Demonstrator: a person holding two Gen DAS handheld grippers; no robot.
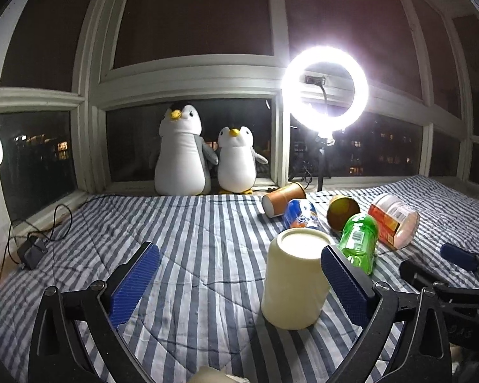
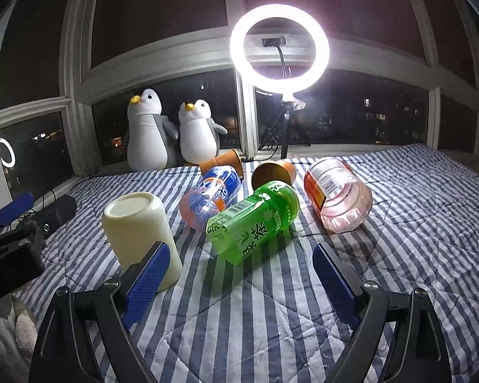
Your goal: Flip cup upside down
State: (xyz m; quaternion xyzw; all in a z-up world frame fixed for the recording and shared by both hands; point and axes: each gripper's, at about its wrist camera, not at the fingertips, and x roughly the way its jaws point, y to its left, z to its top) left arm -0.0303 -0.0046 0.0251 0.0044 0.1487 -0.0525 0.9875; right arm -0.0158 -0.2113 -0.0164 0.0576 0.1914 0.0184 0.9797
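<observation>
A cream cup (image 1: 295,277) stands upside down on the striped blanket, base up. It also shows in the right wrist view (image 2: 140,229). My left gripper (image 1: 239,265) is open; the cup stands between its blue fingers, close to the right finger (image 1: 345,282), free of both. My right gripper (image 2: 241,265) is open and empty, with the cup just beyond its left finger (image 2: 148,279). The right gripper shows at the right edge of the left wrist view (image 1: 456,257); the left gripper shows at the left edge of the right wrist view (image 2: 16,206).
Lying on the blanket (image 2: 271,319) behind the cup: a green bottle (image 2: 255,220), a blue-orange soda bottle (image 2: 212,194), a clear jar with red label (image 2: 335,188) and two orange paper cups (image 2: 222,162) (image 2: 273,172). Two plush penguins (image 1: 182,153) (image 1: 236,162) and a ring light (image 1: 324,86) stand by the window.
</observation>
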